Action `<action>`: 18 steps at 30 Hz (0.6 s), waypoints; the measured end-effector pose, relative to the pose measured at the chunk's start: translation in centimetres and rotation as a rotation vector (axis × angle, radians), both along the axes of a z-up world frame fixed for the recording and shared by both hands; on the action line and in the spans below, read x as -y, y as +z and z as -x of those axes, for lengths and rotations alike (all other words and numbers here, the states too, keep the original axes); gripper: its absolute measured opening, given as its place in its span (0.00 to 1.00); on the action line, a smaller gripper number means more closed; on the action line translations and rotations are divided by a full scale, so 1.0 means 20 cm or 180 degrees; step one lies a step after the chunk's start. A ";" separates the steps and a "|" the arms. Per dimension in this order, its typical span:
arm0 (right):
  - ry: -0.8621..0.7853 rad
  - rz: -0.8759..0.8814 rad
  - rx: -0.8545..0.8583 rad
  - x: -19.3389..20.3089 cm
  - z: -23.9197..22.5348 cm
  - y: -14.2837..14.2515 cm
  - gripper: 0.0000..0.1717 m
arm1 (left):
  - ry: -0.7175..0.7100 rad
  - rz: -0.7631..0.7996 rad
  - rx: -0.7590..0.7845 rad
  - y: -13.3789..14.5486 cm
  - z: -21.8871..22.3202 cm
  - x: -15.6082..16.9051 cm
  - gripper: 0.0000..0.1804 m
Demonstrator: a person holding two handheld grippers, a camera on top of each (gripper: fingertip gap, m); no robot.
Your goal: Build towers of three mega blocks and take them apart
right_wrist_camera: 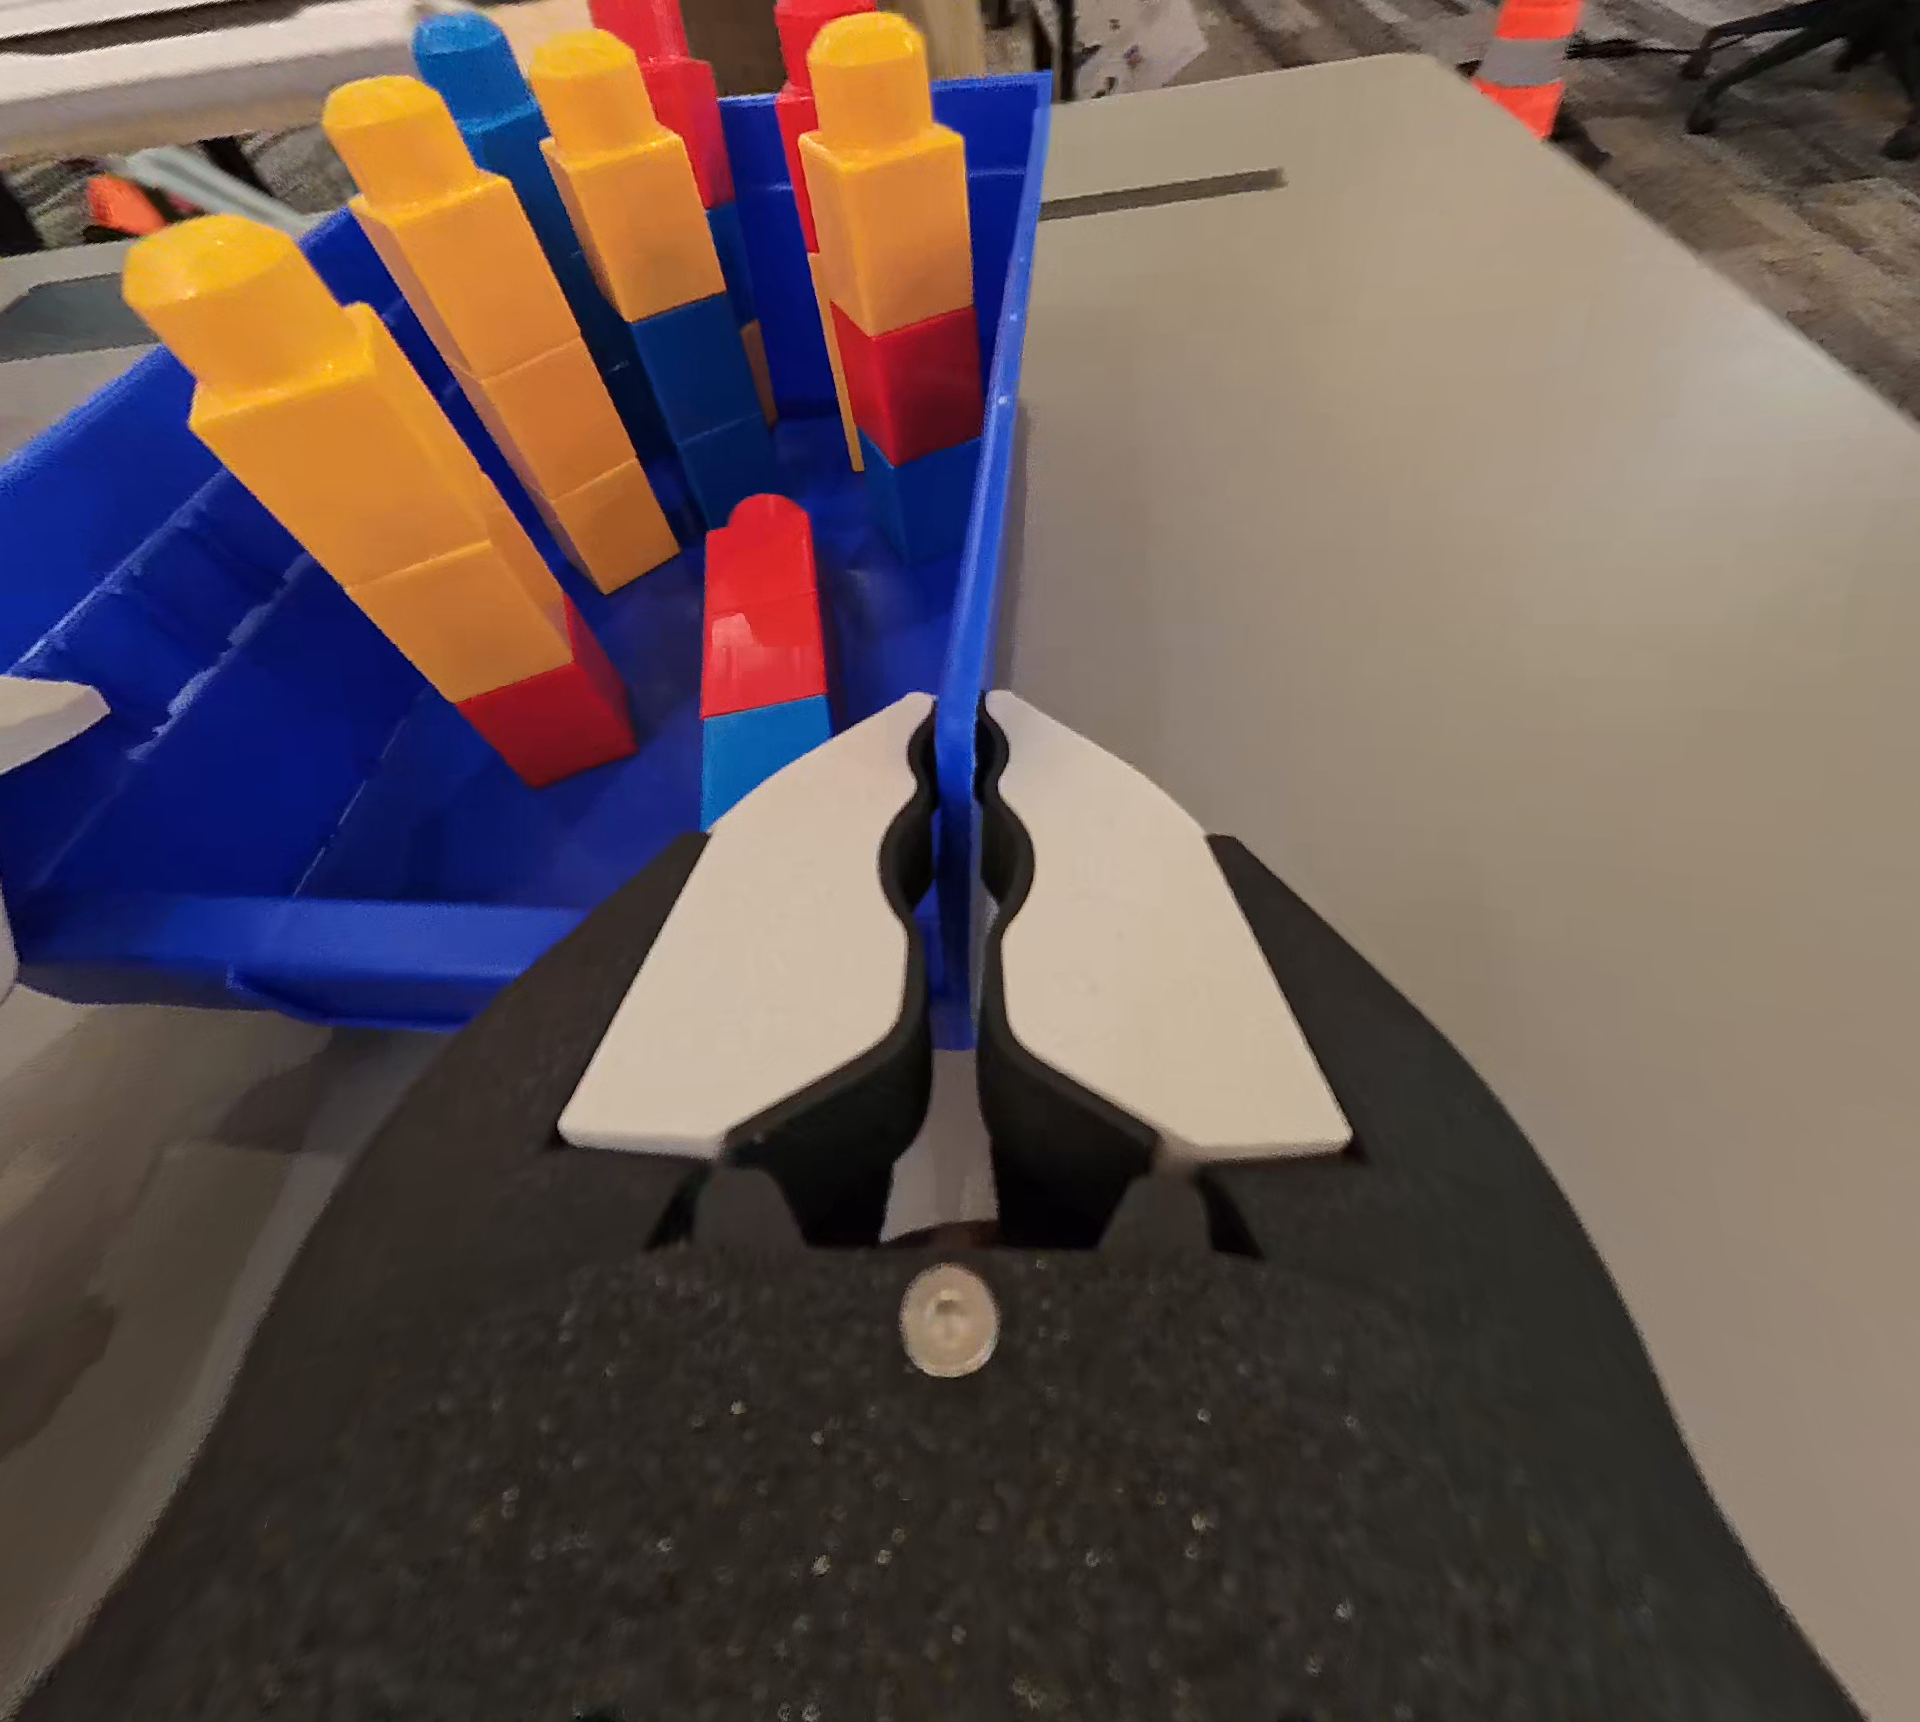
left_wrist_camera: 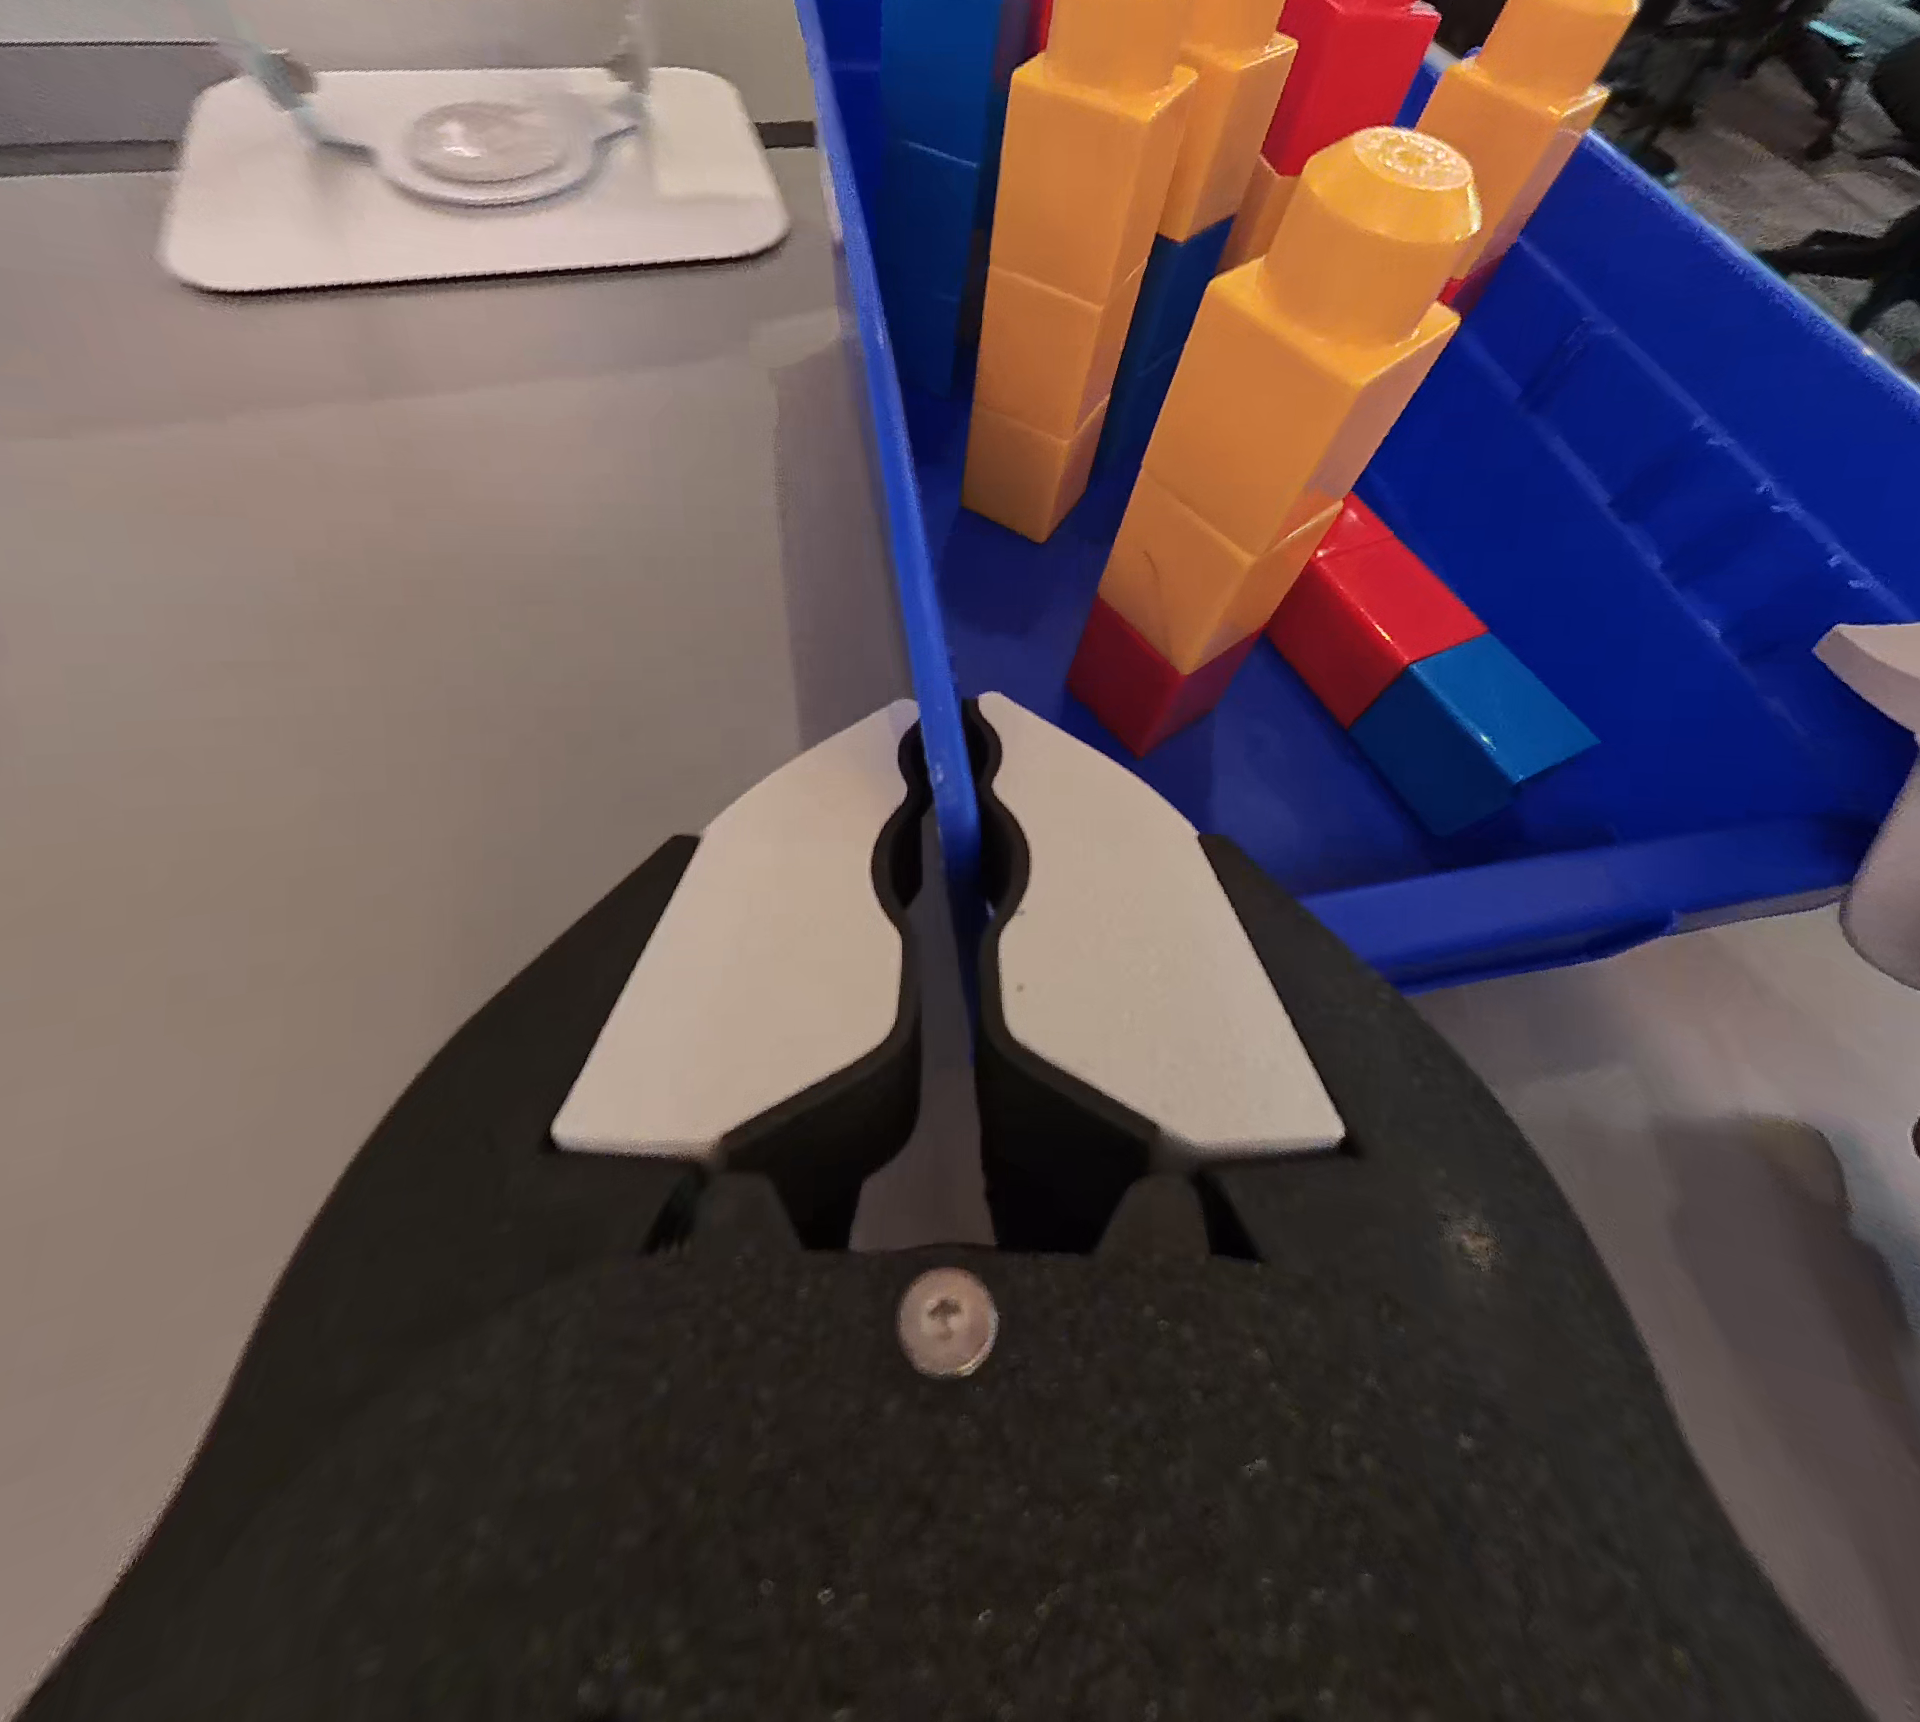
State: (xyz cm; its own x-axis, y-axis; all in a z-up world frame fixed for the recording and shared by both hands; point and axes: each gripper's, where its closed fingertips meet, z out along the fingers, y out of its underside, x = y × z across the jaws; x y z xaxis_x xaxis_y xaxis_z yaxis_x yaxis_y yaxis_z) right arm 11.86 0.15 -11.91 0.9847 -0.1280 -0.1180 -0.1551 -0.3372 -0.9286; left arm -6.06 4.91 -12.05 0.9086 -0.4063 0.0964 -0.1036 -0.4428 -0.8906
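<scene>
Left wrist view — left claw (left_wrist_camera: 948, 737) clamps blue bin (left_wrist_camera: 1662, 914) wall.

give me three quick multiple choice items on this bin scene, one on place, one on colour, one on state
1. Where does the left hand-held gripper grip the blue plastic bin?
A. side wall
B. floor
C. a tower

2. The fallen three-block tower lying on the bin floor is:
A. all yellow
B. two red, one blue
C. all blue

3. The right hand-held gripper is:
A. wide open
B. holding a block
C. shut on the bin wall

Key: A, the thin wall runs between its pads; B, the block colours show; C, pads pinch the wall.
</scene>
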 end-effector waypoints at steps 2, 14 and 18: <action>0.0129 -0.0013 -0.0032 -0.03 0.14 0.01 0.02 | 0.0112 0.0013 0.0013 0.00 0.15 0.01 0.02; 0.0887 -0.0010 0.0025 -0.18 0.98 0.00 0.02 | 0.0854 -0.0014 -0.0019 0.01 1.02 0.06 0.02; 0.0991 -0.0009 0.0012 -0.21 1.11 -0.01 0.03 | 0.0972 -0.0003 0.0036 -0.02 1.16 0.04 0.02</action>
State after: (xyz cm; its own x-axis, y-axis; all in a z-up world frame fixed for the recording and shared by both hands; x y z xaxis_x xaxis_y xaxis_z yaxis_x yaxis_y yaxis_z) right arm -10.27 4.33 -12.09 0.9770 0.1801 -0.1143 -0.0415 -0.3653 -0.9300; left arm -29.26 4.01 -12.39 0.9876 -0.1147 0.1070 0.0442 -0.4511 -0.8914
